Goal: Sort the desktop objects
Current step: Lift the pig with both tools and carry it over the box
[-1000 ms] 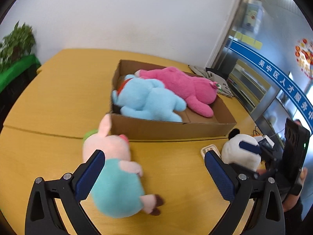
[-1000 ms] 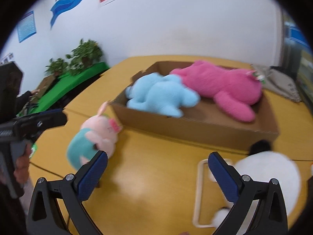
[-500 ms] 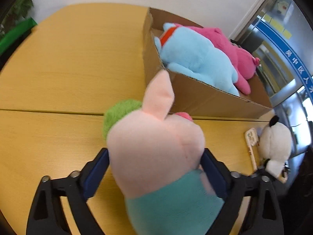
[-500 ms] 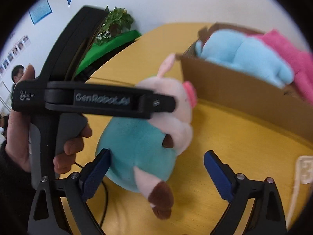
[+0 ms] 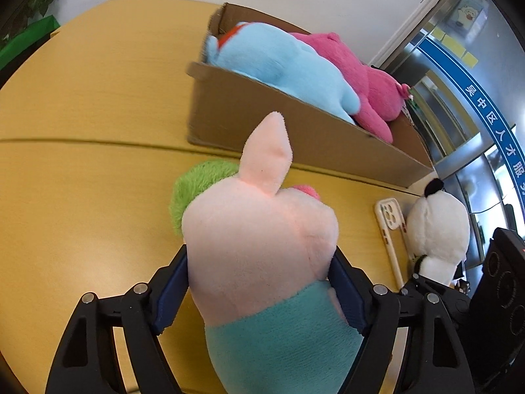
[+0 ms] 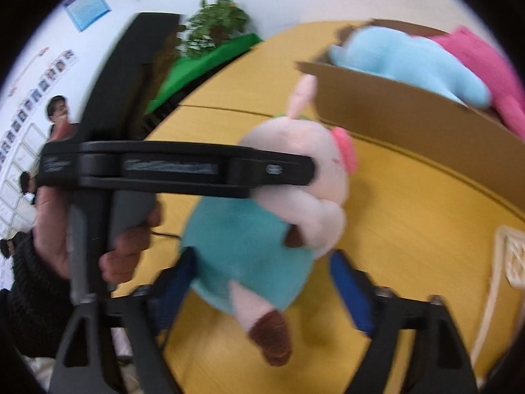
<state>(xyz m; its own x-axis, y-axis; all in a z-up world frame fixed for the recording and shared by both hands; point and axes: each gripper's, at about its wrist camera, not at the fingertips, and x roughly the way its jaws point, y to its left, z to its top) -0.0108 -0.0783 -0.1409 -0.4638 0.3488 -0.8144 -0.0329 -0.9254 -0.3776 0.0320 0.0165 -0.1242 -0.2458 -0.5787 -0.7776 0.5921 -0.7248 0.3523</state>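
A pink pig plush [image 5: 259, 239] in a teal shirt fills the left wrist view. My left gripper [image 5: 259, 290] is shut on its head and neck; its black arm crosses the right wrist view [image 6: 183, 170] over the pig [image 6: 262, 226]. My right gripper [image 6: 262, 287] is around the pig's teal body with its blue pads [image 6: 347, 289] close on both sides; the view is blurred. A cardboard box [image 5: 295, 124] behind holds a light blue plush [image 5: 279, 62] and a magenta plush [image 5: 361, 78].
A white and black panda plush [image 5: 436, 229] and a cream phone case [image 5: 390, 229] lie on the yellow table [image 5: 82, 115] at the right. A green-covered stand with plants [image 6: 213, 42] is off the table's far left edge.
My left gripper has closed on the pig's head and lifted it a little toward the box. My right gripper has moved in around the pig's body and narrowed.
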